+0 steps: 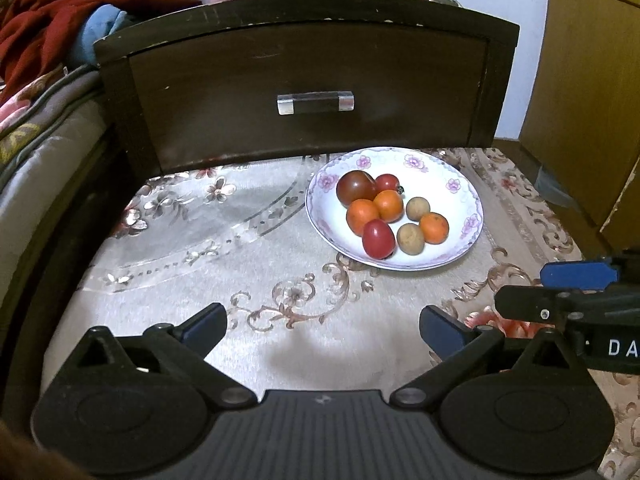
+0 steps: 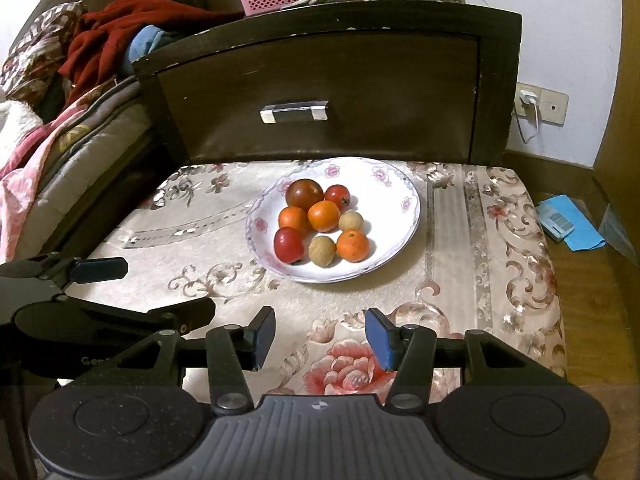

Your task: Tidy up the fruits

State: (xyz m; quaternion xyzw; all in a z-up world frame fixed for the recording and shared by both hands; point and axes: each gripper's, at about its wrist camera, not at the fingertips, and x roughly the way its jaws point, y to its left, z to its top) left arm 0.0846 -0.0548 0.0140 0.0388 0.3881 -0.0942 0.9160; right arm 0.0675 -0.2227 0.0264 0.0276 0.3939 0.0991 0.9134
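A white floral plate (image 1: 448, 172) (image 2: 392, 184) sits on the cloth-covered stool and holds several fruits: a dark tomato (image 1: 355, 189) (image 2: 304, 193), red tomatoes (image 1: 378, 238) (image 2: 288, 245), oranges (image 1: 434, 228) (image 2: 352, 245) and two tan longans (image 1: 410, 239) (image 2: 322, 251). My left gripper (image 1: 322, 330) is open and empty, low over the cloth in front of the plate. My right gripper (image 2: 320, 338) is open and empty, also in front of the plate. Each gripper shows at the edge of the other's view.
A dark wooden drawer front (image 1: 308, 92) (image 2: 320, 92) with a metal handle (image 1: 316, 103) stands right behind the plate. A bed with red and pink bedding (image 2: 60, 92) lies at the left. A blue packet (image 2: 568, 222) lies on the floor at the right.
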